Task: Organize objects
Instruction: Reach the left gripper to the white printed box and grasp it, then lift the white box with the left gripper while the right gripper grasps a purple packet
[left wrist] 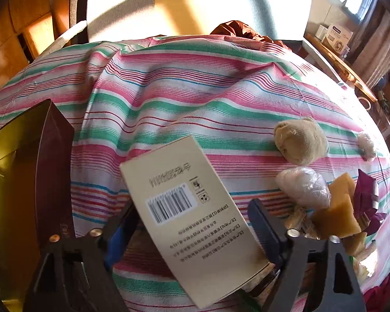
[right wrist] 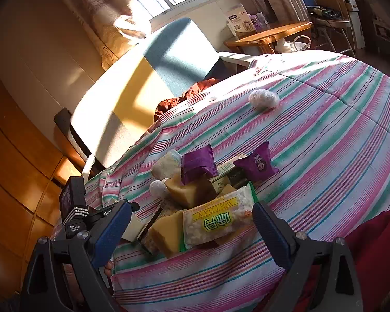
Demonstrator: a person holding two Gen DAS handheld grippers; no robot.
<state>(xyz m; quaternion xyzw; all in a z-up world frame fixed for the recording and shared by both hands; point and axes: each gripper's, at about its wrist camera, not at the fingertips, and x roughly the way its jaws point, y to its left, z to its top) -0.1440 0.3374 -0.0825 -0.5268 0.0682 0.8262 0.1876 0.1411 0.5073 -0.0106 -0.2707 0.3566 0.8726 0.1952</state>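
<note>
My left gripper holds a flat beige box with a barcode between its fingers, tilted above the striped cloth. A dark red box with a gold inside stands open at the left. My right gripper is open and empty, just in front of a pile of snacks: a WEIDAN packet, tan wedge packs, two purple packets. A clear-wrapped white ball lies farther off alone.
A beige sock ball and a wrapped white ball lie right of the beige box. A padded headboard stands behind the bed. A wooden side table with cartons stands by the window. Wooden cabinets are at the left.
</note>
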